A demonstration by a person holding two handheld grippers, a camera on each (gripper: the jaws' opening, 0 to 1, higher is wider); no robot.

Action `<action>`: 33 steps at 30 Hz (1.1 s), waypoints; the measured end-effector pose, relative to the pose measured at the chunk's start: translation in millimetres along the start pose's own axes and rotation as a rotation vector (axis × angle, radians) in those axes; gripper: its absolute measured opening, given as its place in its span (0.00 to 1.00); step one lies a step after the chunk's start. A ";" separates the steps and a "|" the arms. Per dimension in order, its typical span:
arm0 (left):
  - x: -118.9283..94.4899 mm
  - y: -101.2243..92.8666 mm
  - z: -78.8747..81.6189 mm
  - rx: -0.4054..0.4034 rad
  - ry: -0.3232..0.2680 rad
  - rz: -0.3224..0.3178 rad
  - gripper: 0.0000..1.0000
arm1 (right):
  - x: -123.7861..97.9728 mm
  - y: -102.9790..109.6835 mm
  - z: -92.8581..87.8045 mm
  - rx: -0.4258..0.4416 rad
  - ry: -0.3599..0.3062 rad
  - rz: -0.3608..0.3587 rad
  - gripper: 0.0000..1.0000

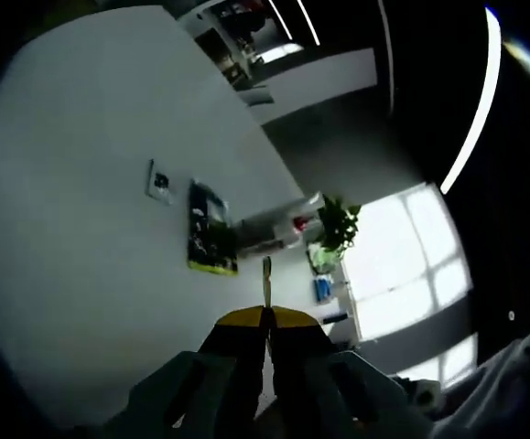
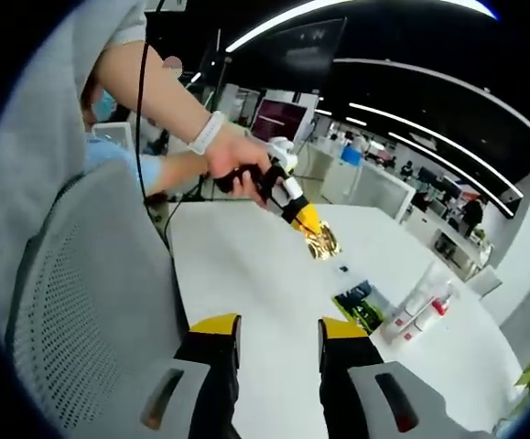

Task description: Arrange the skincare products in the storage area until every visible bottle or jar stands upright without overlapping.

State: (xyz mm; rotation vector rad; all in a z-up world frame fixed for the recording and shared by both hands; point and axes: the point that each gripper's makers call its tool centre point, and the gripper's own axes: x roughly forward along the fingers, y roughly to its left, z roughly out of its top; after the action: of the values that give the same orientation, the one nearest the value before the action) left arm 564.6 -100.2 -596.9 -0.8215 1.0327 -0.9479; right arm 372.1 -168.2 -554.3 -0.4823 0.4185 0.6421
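Right gripper (image 2: 278,331) hangs with jaws apart over the white table (image 2: 246,265), while the left gripper (image 1: 266,320), jaws pressed together, points toward skincare bottles (image 1: 283,229).

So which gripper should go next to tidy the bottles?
Probably the left gripper. It is out over the white table, nearer the bottles, and shut on a gold packet. The right gripper is open and empty, back by the chair.
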 end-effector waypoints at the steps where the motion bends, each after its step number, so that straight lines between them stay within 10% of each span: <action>1: 2.2 4.0 1.0 0.007 0.010 0.011 0.00 | 0.1 0.0 -0.1 -0.001 0.002 -0.001 0.28; 18: 49.2 43.5 0.8 0.012 0.069 0.083 0.00 | -0.3 0.0 -3.5 -0.005 0.014 0.006 0.25; 33: 53.8 77.2 35.7 -0.042 -0.002 0.128 0.00 | 2.6 0.8 -9.1 0.020 0.041 0.013 0.25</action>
State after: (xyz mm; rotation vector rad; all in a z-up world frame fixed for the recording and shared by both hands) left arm 628.8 -117.0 -672.6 -0.7816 1.0938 -0.8190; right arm 371.5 -171.3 -563.3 -0.4750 0.4662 0.6410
